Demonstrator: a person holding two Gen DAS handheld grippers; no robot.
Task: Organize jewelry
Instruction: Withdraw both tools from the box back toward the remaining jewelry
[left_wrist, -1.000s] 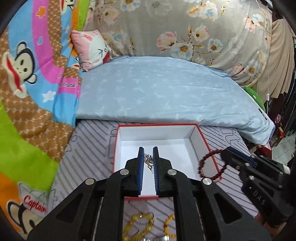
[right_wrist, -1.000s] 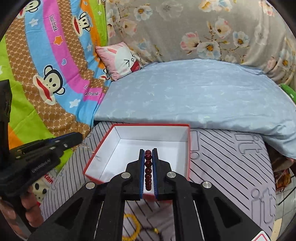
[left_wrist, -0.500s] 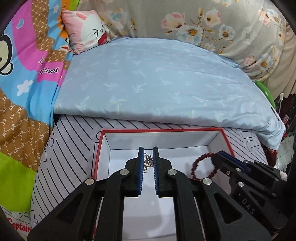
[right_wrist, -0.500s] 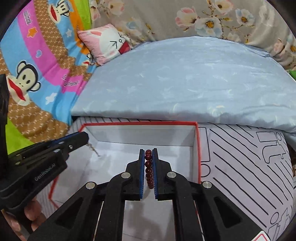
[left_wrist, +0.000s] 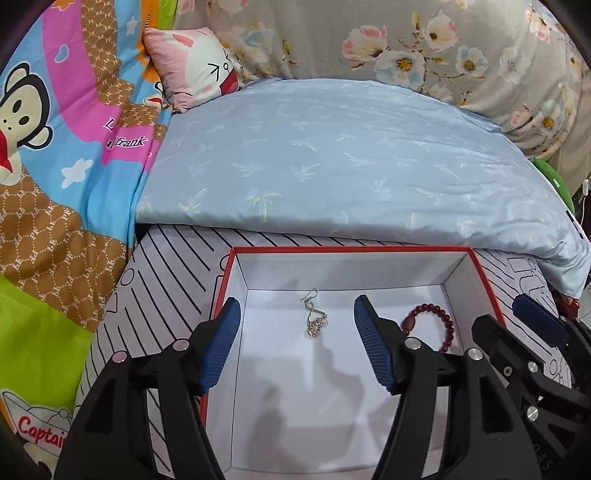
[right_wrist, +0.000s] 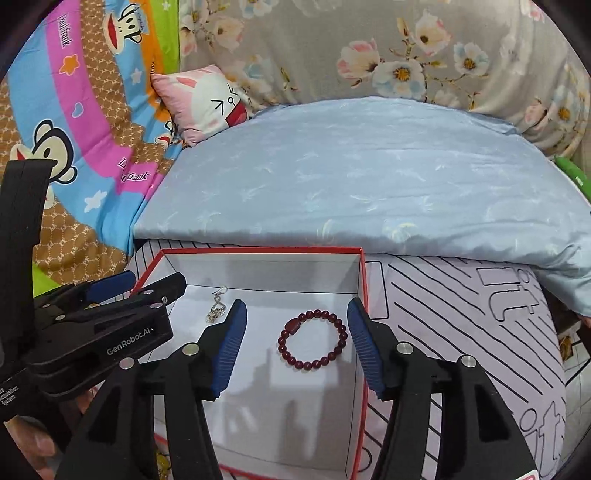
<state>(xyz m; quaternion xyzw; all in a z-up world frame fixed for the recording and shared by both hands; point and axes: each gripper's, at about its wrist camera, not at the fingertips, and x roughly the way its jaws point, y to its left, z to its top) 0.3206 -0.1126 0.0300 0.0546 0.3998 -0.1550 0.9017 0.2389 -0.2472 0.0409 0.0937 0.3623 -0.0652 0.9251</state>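
Both claws hang spread apart and empty over the red-rimmed box (left_wrist: 480, 273): the left claw (left_wrist: 295, 347) above a silver earring (left_wrist: 314, 320), the right claw (right_wrist: 295, 343) above a dark red bead bracelet (right_wrist: 313, 339), both pieces lying apart on the box's white floor. This looks like the drop-off step finished. The next move likely calls for lifting clear of the box and seeking any jewelry left on the bed.

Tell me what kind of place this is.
Most likely a bedroom, with the work done on a bed: a pale blue quilt, a small pink cartoon pillow and a monkey-print blanket surround the red-edged box that holds the earring and bead bracelet.
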